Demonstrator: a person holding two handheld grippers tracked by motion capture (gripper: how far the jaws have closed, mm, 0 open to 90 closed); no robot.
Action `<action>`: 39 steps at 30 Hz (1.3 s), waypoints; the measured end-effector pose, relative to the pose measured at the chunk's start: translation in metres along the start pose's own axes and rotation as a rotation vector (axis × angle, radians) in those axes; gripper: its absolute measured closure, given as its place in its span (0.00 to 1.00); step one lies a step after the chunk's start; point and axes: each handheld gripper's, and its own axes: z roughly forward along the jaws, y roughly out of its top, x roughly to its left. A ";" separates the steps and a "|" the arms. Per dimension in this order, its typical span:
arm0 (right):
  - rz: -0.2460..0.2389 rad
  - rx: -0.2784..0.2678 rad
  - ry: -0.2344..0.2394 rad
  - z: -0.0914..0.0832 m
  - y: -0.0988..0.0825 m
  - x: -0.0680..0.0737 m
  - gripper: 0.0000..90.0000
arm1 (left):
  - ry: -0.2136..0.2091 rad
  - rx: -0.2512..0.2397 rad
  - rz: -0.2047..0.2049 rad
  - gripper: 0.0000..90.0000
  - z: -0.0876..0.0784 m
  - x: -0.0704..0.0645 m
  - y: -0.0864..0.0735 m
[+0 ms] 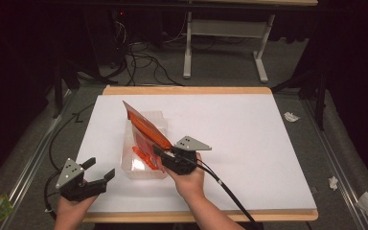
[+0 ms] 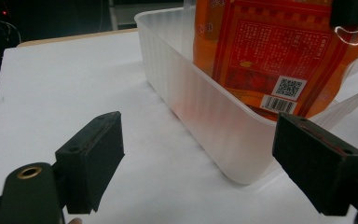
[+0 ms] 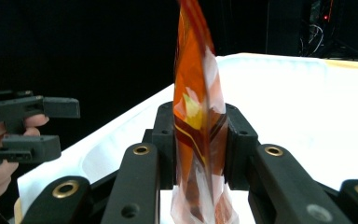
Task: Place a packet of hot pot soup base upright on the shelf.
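Packet [image 1: 146, 127]: orange snack bag, long axis tilted up and away from you, lower end inside the clear tub [image 1: 130, 165].
Right gripper [image 1: 165, 154]: your fingers pinch its near edge.
Left gripper [image 1: 100, 170]: fingers spread, empty, beside the tub on the counter [image 1: 249, 143].

Orange packet [image 2: 270, 51] with QR code, barcode, print too small to read

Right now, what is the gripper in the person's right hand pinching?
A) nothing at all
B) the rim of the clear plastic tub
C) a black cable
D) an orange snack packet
D: the right gripper has its jaws shut on the orange packet, held over the clear tub.
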 end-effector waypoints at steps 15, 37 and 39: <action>-0.041 0.042 0.009 0.002 0.008 -0.001 0.68 | -0.007 0.013 0.003 0.19 0.001 0.001 -0.001; -0.058 0.054 -0.009 -0.012 0.018 -0.008 0.17 | -0.012 0.021 0.002 0.19 0.003 0.003 -0.003; -0.065 0.062 0.000 -0.018 0.018 -0.006 0.13 | -0.014 0.021 0.002 0.19 0.003 0.002 -0.003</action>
